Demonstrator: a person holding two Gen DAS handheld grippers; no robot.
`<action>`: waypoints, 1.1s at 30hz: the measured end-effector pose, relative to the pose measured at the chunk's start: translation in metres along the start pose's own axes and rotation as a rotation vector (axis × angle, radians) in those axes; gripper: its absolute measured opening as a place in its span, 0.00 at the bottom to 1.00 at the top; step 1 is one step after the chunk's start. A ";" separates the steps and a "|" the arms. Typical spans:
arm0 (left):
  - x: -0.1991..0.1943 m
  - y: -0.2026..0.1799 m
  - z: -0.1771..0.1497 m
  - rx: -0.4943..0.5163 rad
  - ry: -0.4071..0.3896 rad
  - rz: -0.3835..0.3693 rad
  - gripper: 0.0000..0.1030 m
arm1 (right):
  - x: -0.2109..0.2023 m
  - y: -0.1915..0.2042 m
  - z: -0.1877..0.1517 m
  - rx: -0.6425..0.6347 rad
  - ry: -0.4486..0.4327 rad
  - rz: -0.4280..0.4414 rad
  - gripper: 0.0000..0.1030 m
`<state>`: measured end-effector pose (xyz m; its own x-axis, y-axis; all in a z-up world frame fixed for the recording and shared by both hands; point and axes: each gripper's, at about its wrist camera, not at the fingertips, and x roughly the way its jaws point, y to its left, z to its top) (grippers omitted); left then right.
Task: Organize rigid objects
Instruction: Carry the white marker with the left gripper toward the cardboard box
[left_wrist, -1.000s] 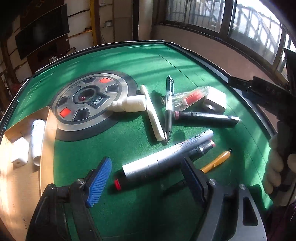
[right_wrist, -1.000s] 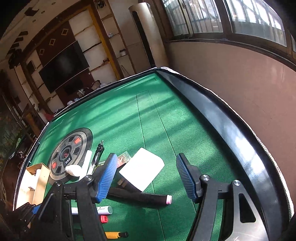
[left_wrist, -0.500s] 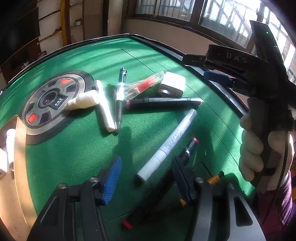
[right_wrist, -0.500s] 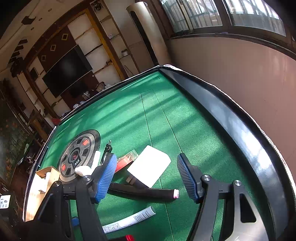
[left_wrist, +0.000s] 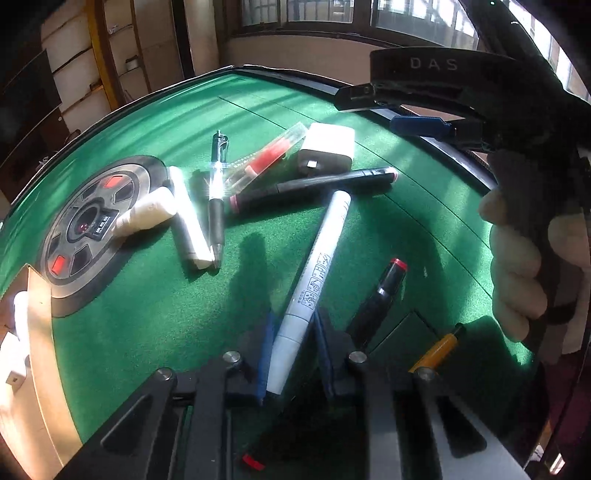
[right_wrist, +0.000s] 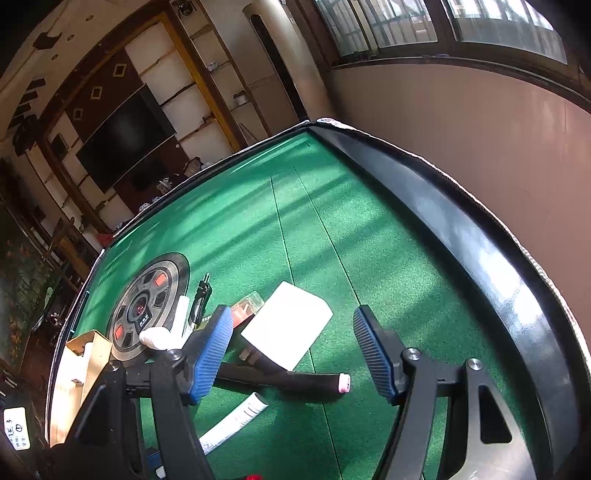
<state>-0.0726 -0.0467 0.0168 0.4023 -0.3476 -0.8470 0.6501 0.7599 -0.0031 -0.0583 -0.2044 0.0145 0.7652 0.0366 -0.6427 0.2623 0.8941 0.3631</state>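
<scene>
Left tongs (left_wrist: 291, 354) pinching the white marker (left_wrist: 314, 280); right tongs (right_wrist: 293, 354) spread and empty.

Your left tongs have just been closing and now pinch the white marker close to its near end, so most of its length reaches out past the pads across the green counter (left_wrist: 155, 306). Held that far from its middle, it could swing or slip once you lift. The black marker with the red cap (left_wrist: 384, 291) lies just beside it and could get knocked. Your right tongs hang spread above the white block (right_wrist: 288, 325) and the long black pen (right_wrist: 291, 378), touching neither. The remaining pens crowd the middle of the counter, and the cardboard box (left_wrist: 37, 369) at the left edge looks like the drop spot; a tilted marker may catch its wall.
</scene>
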 end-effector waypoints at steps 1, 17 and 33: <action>-0.002 0.005 -0.003 -0.010 0.004 0.013 0.21 | 0.000 0.000 0.000 0.000 -0.002 0.000 0.65; -0.005 0.005 0.000 -0.066 -0.049 0.040 0.13 | 0.006 0.003 -0.002 -0.027 0.007 -0.033 0.65; -0.167 0.070 -0.094 -0.395 -0.419 -0.033 0.13 | 0.011 0.016 -0.008 -0.130 0.009 -0.121 0.65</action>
<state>-0.1552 0.1161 0.1078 0.6594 -0.5012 -0.5604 0.4085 0.8646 -0.2926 -0.0500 -0.1861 0.0076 0.7272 -0.0710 -0.6827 0.2729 0.9425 0.1927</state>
